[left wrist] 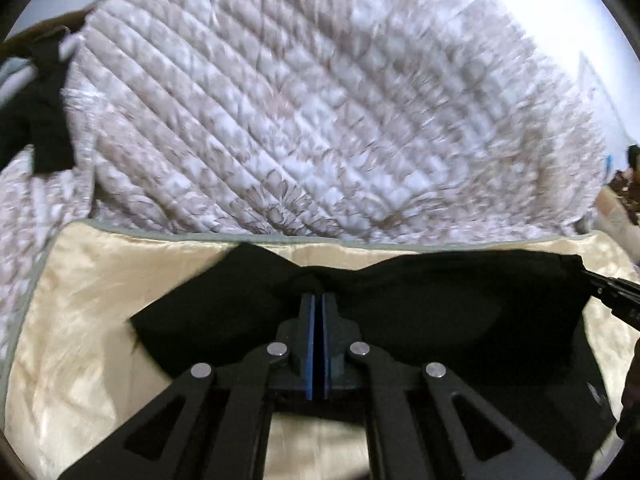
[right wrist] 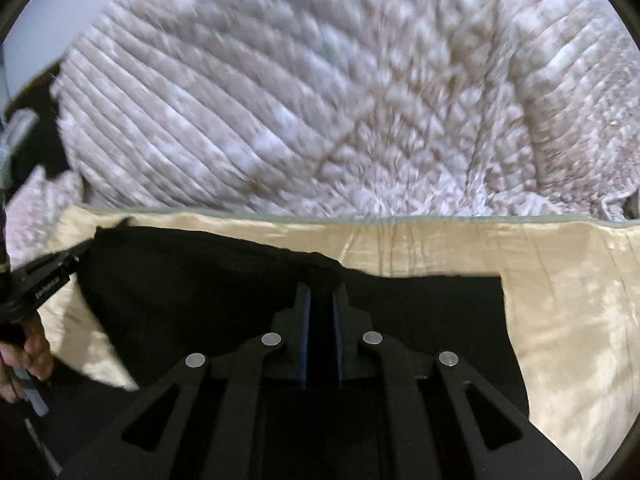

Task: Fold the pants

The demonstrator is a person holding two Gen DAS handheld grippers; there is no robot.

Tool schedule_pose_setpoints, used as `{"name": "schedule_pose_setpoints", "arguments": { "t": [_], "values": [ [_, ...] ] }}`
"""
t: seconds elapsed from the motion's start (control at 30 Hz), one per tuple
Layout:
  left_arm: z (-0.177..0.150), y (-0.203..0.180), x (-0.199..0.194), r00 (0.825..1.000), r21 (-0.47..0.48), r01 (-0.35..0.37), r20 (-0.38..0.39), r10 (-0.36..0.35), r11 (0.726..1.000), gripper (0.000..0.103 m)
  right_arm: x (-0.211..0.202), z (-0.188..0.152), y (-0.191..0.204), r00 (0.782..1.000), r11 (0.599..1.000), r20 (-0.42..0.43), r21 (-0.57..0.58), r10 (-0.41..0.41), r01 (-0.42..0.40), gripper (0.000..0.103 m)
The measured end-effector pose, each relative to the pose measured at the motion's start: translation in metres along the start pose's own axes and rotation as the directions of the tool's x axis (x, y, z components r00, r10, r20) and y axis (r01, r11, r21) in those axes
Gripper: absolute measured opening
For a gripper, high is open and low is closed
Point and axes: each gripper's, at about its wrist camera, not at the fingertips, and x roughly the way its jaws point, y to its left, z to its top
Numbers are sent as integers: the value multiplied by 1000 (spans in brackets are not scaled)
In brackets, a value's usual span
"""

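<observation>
1. gripping the top edge of the black fabric pants [left wrist: 420,312], the left gripper [left wrist: 319,300] has its blue-lined fingers [left wrist: 310,344] pressed almost flat together, with a bunched peak of cloth pinched at their tips.
2. the right gripper [right wrist: 321,292] is clamped too; its two dark fingers [right wrist: 302,320] stand a narrow slot apart, and that slot is filled with the black cloth.
3. the pants lie spread over a shiny cream satin sheet [left wrist: 80,320], their upper edge drawn up between the two claws and sagging in between.
4. in the left wrist view the other claw pokes in from 3 o'clock, biting the far corner of the same edge; a loose flap of the pants trails off toward 8 o'clock.
5. in the right wrist view the other claw comes in from 9 o'clock, with a hand [right wrist: 28,356] wrapped round its handle near 8 o'clock. the pants' straight side edge runs down toward 4 o'clock.
6. beyond the sheet's grey-green piped border [right wrist: 360,219], from 10 to 2 o'clock, a white and beige quilted floral bedspread [right wrist: 280,100] fills the upper half, heavily blurred.
7. at 9 o'clock in the left wrist view another dark piece of cloth [left wrist: 44,120] hangs at the quilt's edge; what it is i cannot tell.
</observation>
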Motion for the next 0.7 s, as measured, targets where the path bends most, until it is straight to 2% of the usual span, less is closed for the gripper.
{"name": "schedule_pose_setpoints", "arguments": {
  "t": [0.13, 0.23, 0.33, 0.37, 0.47, 0.53, 0.6, 0.7],
  "values": [
    [-37, 1, -56, 999, -26, 28, 20, -27, 999, 4, -68, -40, 20, 997, 1000, 79, 17, 15, -16, 8],
    [-74, 6, -90, 999, -51, 48, 3, -48, 998, 4, -100, -82, 27, 997, 998, 78, 49, 22, -26, 8],
    [-117, 8, -106, 996, -61, 59, -58, -62, 996, 4, -117, -134, 29, 999, 995, 33, 97, 22, -25, 8],
    [-129, 8, -107, 994, -63, 60, -89, -66, 996, 4, -116, -156, 27, 1000, 991, -12, 129, 29, -27, 8],
    [-165, 11, -104, 980, -78, 50, -190, -64, 996, 5, -106, -195, 22, 993, 983, -118, 185, 27, -5, 8],
    [-177, 15, -108, 973, -85, 33, -224, -52, 996, 4, -100, -210, 16, 983, 975, -178, 221, 47, -7, 9],
    [-180, 17, -118, 976, -82, 18, -215, -35, 996, 4, -106, -216, 13, 982, 968, -172, 250, 74, -29, 14],
    [-171, 22, -130, 983, -98, 11, -184, -29, 995, 6, -117, -219, 9, 987, 958, -137, 284, 80, -38, 34]
  ]
}}
